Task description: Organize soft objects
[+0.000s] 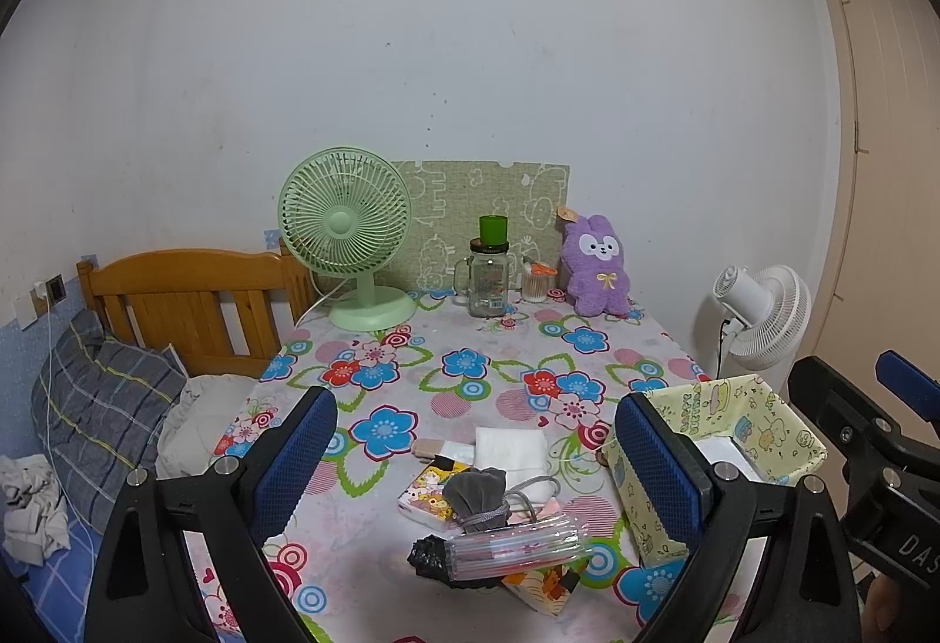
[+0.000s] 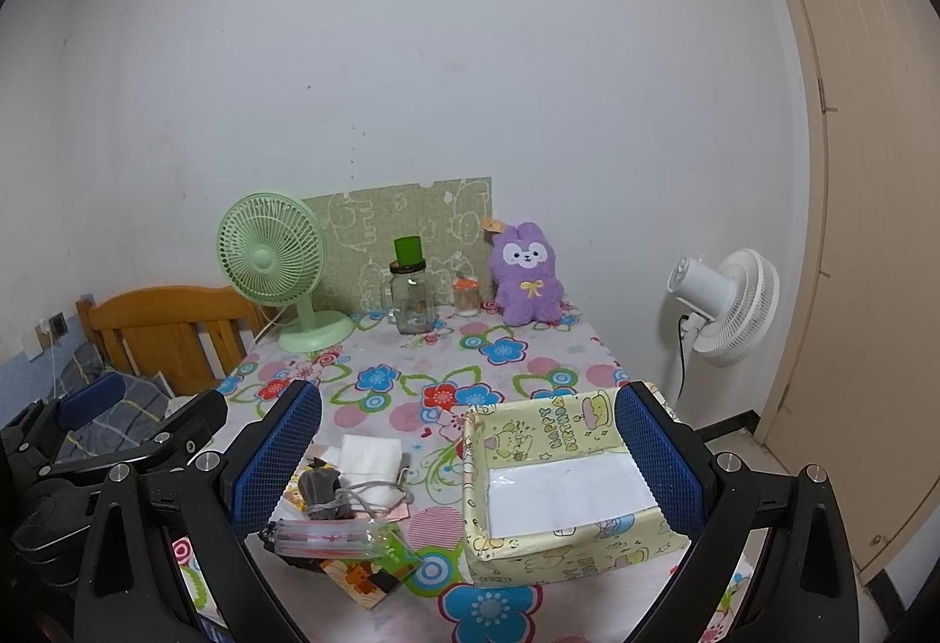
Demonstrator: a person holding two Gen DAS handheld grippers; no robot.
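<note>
A pile of small things lies on the flowered table near its front edge: a grey drawstring pouch (image 1: 477, 490) (image 2: 320, 487), a folded white cloth (image 1: 510, 452) (image 2: 371, 458), a clear striped pencil case (image 1: 511, 549) (image 2: 326, 532) and a black crumpled bag (image 1: 427, 556). A yellow cartoon-print box (image 1: 758, 428) (image 2: 564, 490) stands open to their right, with only a white sheet on its bottom. My left gripper (image 1: 476, 472) is open above the pile. My right gripper (image 2: 470, 466) is open, with the box's left wall between its fingers.
At the table's back stand a green fan (image 1: 346, 237), a glass jar with a green lid (image 1: 487, 278), a small swab jar (image 1: 537, 284) and a purple plush rabbit (image 1: 596, 267). A white floor fan (image 2: 725, 305) stands right of the table, a bed (image 1: 106, 408) left.
</note>
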